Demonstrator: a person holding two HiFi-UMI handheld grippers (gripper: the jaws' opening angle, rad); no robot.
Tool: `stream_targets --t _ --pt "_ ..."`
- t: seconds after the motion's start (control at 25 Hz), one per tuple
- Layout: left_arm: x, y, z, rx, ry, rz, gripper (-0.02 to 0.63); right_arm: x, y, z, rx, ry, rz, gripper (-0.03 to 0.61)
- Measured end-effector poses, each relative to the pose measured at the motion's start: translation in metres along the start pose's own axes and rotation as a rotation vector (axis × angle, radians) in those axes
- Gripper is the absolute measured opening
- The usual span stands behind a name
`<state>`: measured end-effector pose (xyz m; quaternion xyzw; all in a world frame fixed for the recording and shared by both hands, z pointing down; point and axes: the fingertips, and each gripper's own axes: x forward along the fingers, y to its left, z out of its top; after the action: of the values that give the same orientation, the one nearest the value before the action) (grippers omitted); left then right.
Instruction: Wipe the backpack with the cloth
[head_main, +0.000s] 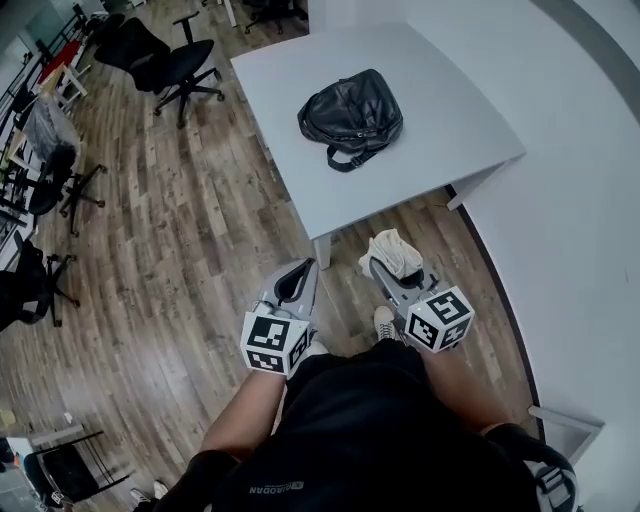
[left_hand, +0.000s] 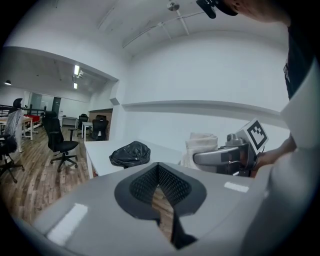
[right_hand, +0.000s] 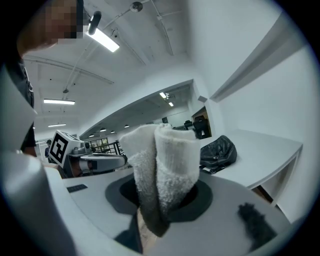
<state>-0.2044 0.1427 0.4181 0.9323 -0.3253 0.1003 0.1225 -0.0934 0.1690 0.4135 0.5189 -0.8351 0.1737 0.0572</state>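
Pinching the folded cloth (head_main: 393, 250) in its fingers, the right gripper (head_main: 383, 268) hangs near the body; the left gripper (head_main: 296, 283) beside it is closed on nothing. Farther off, the backpack (head_main: 350, 112) lies on the bench (head_main: 440, 130); unsteadied, it could slide under wiping.

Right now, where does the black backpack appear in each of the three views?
Head view: backpack at upper centre, lying on the white table.
Left gripper view: backpack left of centre, small and far.
Right gripper view: backpack right of centre, beside the cloth.
Shared landmark: the white table under it in all three views.
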Motion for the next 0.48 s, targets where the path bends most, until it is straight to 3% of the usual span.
stream_targets --t 0.48 --pt "0.057 -0.046 0.019 0.007 -0.024 0.003 0.005 -0.035 -0.063 0.019 -0.019 -0.027 -0.002 0.110"
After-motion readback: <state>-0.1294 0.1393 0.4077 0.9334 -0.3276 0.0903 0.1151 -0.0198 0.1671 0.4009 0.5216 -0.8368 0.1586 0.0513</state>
